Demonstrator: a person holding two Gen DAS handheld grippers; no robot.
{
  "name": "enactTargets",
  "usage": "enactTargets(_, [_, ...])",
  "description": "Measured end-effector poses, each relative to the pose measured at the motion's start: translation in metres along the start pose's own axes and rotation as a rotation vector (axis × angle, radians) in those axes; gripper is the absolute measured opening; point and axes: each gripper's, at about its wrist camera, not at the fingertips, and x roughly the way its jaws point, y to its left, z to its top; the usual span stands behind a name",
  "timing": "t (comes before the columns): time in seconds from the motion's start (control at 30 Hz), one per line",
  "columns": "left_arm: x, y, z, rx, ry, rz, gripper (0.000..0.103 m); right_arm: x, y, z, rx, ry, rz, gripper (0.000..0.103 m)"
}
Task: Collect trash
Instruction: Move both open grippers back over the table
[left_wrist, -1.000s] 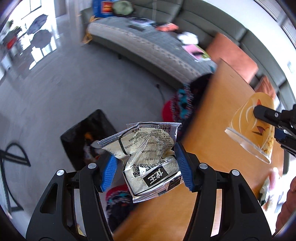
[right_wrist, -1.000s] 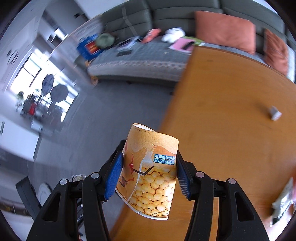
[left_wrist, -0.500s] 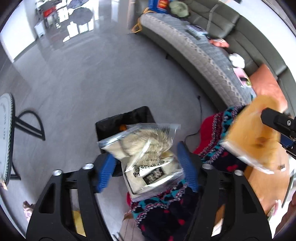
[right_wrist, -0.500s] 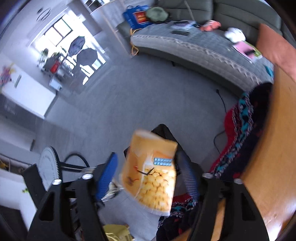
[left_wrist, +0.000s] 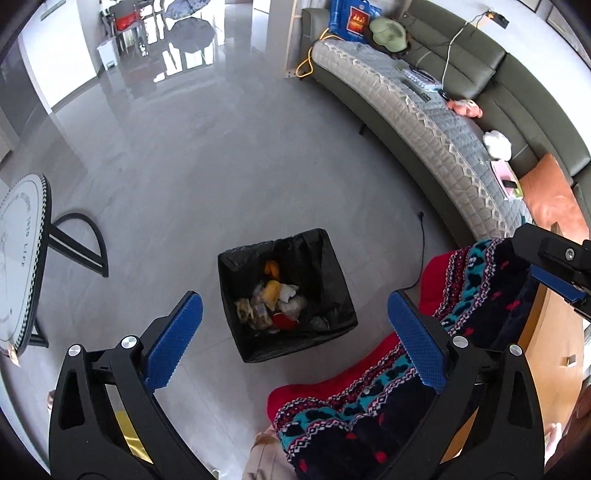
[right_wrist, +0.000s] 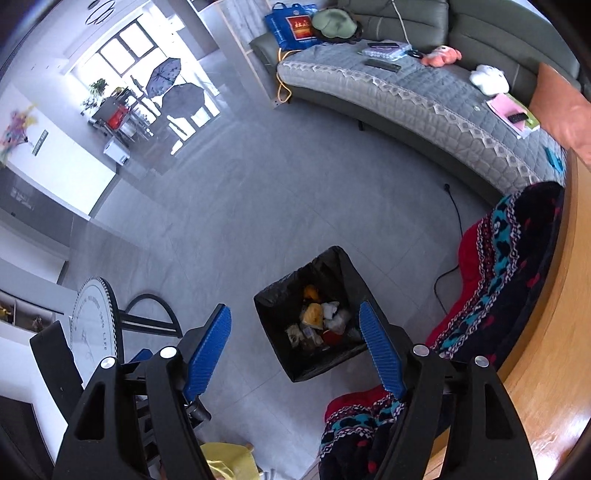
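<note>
A square bin with a black liner (left_wrist: 332, 291) (right_wrist: 351, 273) stands on the grey floor below both grippers. Several wrappers and bits of trash (left_wrist: 271, 302) (right_wrist: 317, 325) lie in its bottom. My left gripper (left_wrist: 295, 332) is open and empty, held high above the bin. My right gripper (right_wrist: 295, 343) is open and empty too, also above the bin. The right gripper's tip shows at the right edge of the left wrist view (left_wrist: 554, 258).
A red, teal and navy patterned blanket (left_wrist: 424, 354) (right_wrist: 509, 266) hangs beside the wooden table edge (right_wrist: 554, 350). A grey sofa (left_wrist: 424, 110) (right_wrist: 406, 85) runs along the back. A round white side table (left_wrist: 22, 258) (right_wrist: 92, 325) stands at the left. A black cable (left_wrist: 421, 254) lies on the floor.
Both grippers swung from the table to above the bin and opened. The beige packet and the orange snack bag have left the jaws and are no longer held.
</note>
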Motion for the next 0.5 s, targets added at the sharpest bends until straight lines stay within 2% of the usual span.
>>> enactTargets(0.27, [-0.011, -0.026, -0.006, 0.052, -0.018, -0.018, 0.097, -0.027, -0.03, -0.012, 0.053, -0.036, -0.008, 0.073])
enactTargets(0.5, [-0.025, -0.073, -0.02, 0.132, -0.027, -0.06, 0.097, -0.063, -0.078, -0.032, 0.129, -0.084, -0.026, 0.073])
